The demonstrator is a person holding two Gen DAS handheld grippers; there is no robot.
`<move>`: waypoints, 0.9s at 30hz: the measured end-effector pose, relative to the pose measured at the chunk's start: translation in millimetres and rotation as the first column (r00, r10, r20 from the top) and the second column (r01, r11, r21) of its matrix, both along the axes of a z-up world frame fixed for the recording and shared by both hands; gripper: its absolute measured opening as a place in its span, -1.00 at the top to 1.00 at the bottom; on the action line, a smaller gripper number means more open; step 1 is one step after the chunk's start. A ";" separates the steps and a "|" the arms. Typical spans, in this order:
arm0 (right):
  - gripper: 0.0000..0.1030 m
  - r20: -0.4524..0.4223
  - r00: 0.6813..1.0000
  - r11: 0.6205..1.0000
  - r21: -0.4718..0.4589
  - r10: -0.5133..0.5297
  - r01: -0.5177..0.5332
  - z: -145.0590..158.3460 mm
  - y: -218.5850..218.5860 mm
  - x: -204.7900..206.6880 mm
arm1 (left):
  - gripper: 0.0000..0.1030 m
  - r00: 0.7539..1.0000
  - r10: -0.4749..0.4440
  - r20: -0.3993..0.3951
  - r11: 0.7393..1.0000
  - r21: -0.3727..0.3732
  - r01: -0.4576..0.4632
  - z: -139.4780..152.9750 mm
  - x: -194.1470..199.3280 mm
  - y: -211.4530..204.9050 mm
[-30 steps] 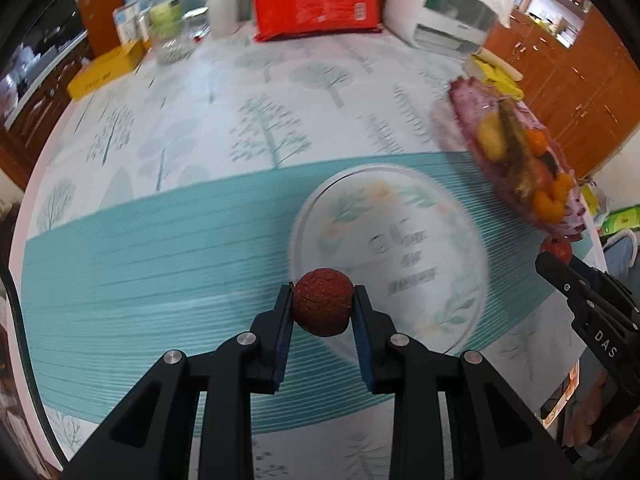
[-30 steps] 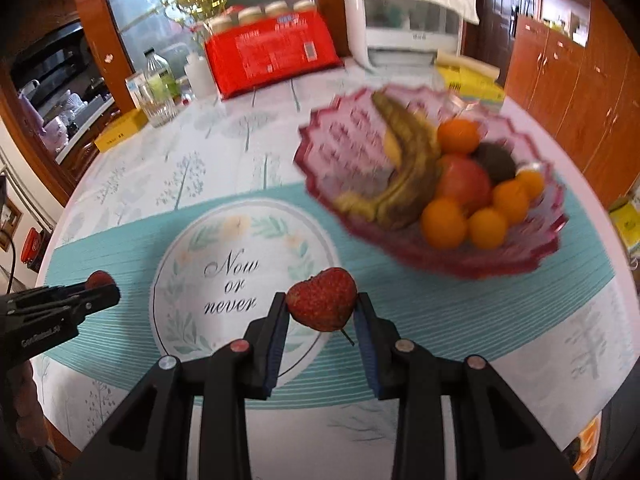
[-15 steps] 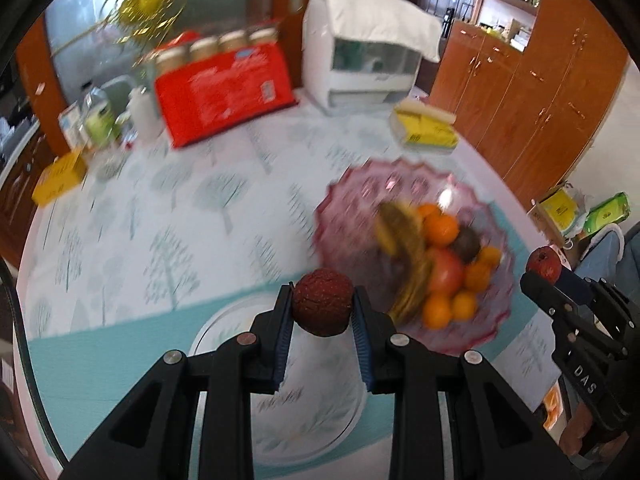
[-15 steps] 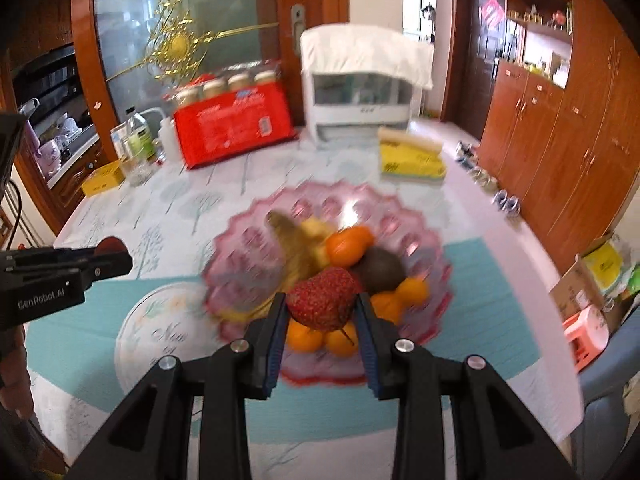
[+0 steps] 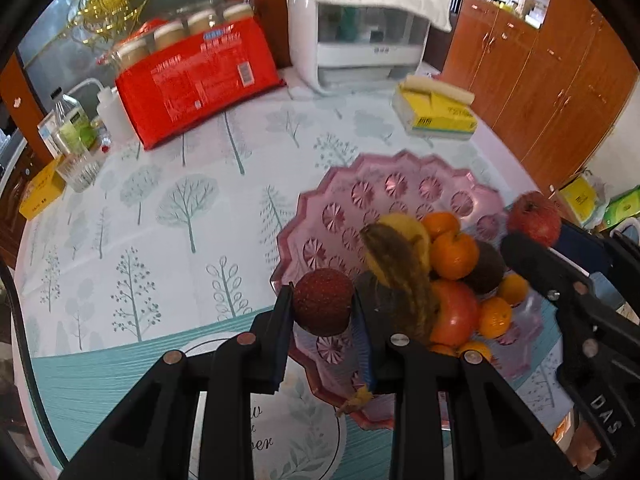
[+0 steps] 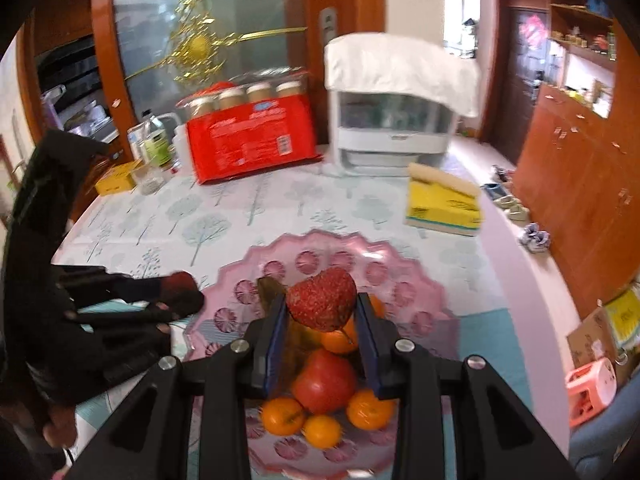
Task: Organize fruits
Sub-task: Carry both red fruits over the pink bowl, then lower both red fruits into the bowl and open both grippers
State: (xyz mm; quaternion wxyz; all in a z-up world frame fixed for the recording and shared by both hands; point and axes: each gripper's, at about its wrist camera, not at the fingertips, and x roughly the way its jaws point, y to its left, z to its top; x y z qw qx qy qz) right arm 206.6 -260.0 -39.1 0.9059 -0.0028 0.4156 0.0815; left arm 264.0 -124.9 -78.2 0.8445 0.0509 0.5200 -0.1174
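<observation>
My left gripper (image 5: 322, 312) is shut on a dark red lychee (image 5: 322, 300) and holds it over the near left rim of the pink glass fruit bowl (image 5: 372, 196). My right gripper (image 6: 322, 312) is shut on a red strawberry (image 6: 322, 299) and holds it above the middle of the bowl (image 6: 404, 292). The bowl holds a browned banana (image 5: 404, 272), several oranges (image 5: 454, 254), a red apple (image 6: 325, 380) and a dark fruit (image 5: 486, 268). The right gripper also shows at the right of the left wrist view (image 5: 524, 236), the left one at the left of the right wrist view (image 6: 180, 292).
A round printed placemat (image 5: 308, 436) lies under the bowl's near edge. At the back stand a red package (image 5: 196, 80), a white appliance (image 5: 360, 36), a yellow tissue box (image 5: 436, 112), bottles (image 5: 72, 124) and a glass (image 5: 78, 168). Wooden cabinets (image 6: 576, 184) are to the right.
Both grippers have moved forward from over the placemat to over the fruit bowl, each still holding its fruit. The bowl now lies right beneath them.
</observation>
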 end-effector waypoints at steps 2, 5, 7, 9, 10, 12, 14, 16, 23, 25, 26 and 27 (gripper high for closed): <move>0.34 -0.026 0.999 0.999 0.008 0.035 -0.035 -10.8 8.9 9.7 | 0.48 1.000 0.002 -0.010 1.000 0.003 -0.002 -6.9 1.5 0.9; 0.34 -0.062 0.996 0.997 0.010 0.072 -0.071 -25.9 19.1 19.1 | 0.48 1.000 0.002 -0.017 1.000 0.018 -0.002 -14.9 4.0 2.1; 0.34 -0.078 0.993 0.996 0.012 0.090 -0.089 -34.0 23.4 23.3 | 0.48 1.000 -0.001 -0.020 1.000 0.025 0.001 -18.7 5.5 2.7; 0.34 -0.094 0.990 0.995 0.016 0.102 -0.101 -41.2 26.0 26.8 | 0.48 1.000 -0.008 -0.024 1.000 0.029 0.009 -22.6 7.0 3.2; 0.34 -0.102 0.989 0.994 0.019 0.108 -0.107 -44.3 27.0 28.6 | 0.48 1.000 -0.013 -0.027 1.000 0.028 0.014 -23.9 8.0 3.2; 0.34 -0.114 0.987 0.993 0.025 0.114 -0.112 -49.0 28.3 32.1 | 0.48 0.999 -0.024 -0.035 0.999 0.028 0.025 -28.3 10.3 3.3; 0.34 -0.127 0.985 0.993 0.036 0.119 -0.116 -52.5 27.6 35.0 | 0.48 0.999 -0.031 -0.044 0.999 0.024 0.032 -32.2 12.0 2.5; 0.34 -0.145 0.981 0.991 0.051 0.126 -0.120 -55.9 26.5 37.4 | 0.47 0.998 -0.037 -0.055 0.999 0.024 0.038 -36.4 14.1 1.6; 0.32 -0.190 0.970 0.984 0.125 0.151 -0.129 -62.8 19.1 40.5 | 0.14 0.997 -0.044 -0.060 0.999 0.029 0.046 -43.2 17.3 1.6; 0.29 -0.195 0.969 0.982 0.143 0.154 -0.127 -63.4 17.1 40.4 | 0.06 0.997 -0.041 -0.060 0.999 0.031 0.043 -44.1 18.3 3.0; 0.24 -0.195 0.968 0.981 0.150 0.155 -0.127 -63.3 16.3 40.5 | 0.05 0.997 -0.040 -0.060 0.999 0.031 0.042 -44.3 18.9 3.3; 0.18 -0.193 0.969 0.980 0.158 0.155 -0.125 -62.7 15.1 40.0 | 0.04 0.997 -0.039 -0.061 0.999 0.030 0.041 -44.7 19.3 3.7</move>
